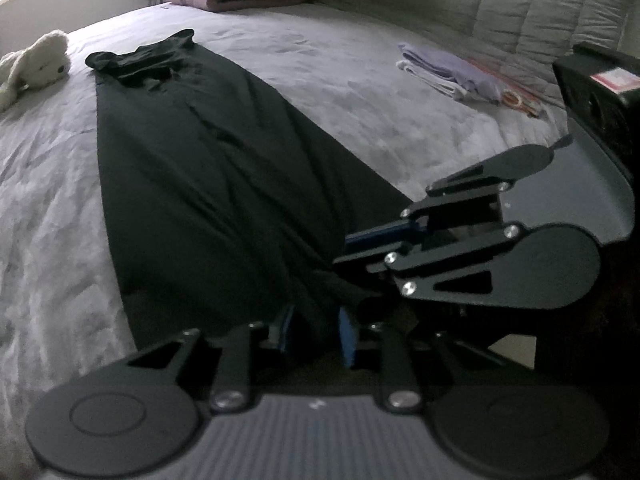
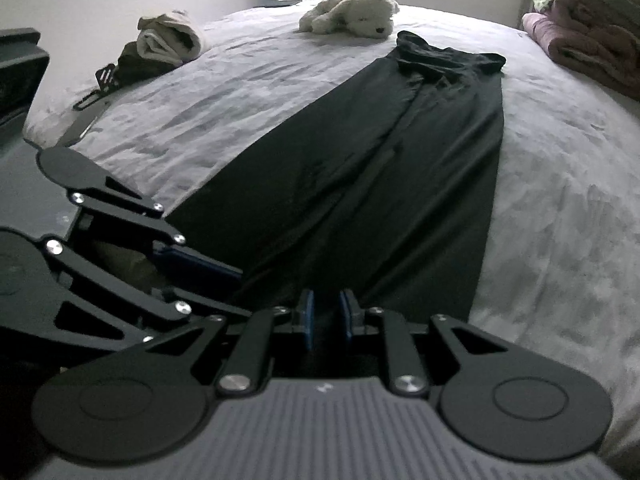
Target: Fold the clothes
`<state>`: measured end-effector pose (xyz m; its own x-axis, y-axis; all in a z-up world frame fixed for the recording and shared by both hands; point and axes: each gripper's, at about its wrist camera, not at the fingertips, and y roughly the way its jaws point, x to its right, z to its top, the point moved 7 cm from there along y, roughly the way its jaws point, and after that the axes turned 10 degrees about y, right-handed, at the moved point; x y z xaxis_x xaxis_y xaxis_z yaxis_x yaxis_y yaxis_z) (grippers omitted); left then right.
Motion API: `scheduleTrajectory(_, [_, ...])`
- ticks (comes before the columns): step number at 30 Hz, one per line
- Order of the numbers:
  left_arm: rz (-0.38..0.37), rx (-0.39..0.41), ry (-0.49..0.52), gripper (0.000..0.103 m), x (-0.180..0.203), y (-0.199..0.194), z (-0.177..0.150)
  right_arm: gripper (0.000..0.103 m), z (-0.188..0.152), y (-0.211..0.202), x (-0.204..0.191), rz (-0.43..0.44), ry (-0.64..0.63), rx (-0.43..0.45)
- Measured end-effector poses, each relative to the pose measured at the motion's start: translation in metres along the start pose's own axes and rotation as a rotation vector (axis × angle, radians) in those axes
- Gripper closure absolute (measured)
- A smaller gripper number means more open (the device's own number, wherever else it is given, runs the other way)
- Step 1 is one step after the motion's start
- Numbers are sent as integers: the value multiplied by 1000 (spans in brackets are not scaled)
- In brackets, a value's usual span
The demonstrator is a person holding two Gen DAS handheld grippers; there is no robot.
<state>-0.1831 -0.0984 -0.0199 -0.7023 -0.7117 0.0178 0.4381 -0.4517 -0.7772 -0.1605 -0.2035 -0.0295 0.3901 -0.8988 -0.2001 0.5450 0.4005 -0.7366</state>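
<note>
A long black garment (image 1: pixel 208 184) lies stretched along my grey bed cover (image 1: pixel 360 92), its bunched far end near a white plush toy (image 1: pixel 36 64). My left gripper (image 1: pixel 316 332) has a gathered fold of its near hem between the blue pads; my right gripper (image 2: pixel 326 316) has dark cloth between narrowly parted pads. Blur and dark fabric hide whether either truly pinches. Folded laundry (image 1: pixel 448 72) lies far right, partly cut off.
</note>
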Motion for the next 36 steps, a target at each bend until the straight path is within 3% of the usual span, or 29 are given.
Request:
scheduleTrajectory(11, [-35,-1,-5,74,9,-20,-13,83,-26,-20,-3,7,87,31])
scheduleTrajectory(15, [-41,78,-113,70,-5,-51,-20,84,-47,-26,-5,20,100,-14])
scheduleTrajectory(17, [-6,94,-218,70,-27,-64,-29,84,-54,-32,-3,27,128,-16])
scheduleTrajectory(20, [2,142,-417,68,-63,-78,-41,83,-51,-54,5,57,208,54])
scheduleTrajectory(23, [-53,188,-578,67,-83,-80,-50,69,-45,-71,26,73,344,131])
scheduleTrajectory(28, [-24,152,-620,66,-81,-59,-51,66,-41,-75,65,100,612,175])
scheduleTrajectory(36, [13,155,-731,65,-91,-45,-70,64,-43,-70,88,134,765,189])
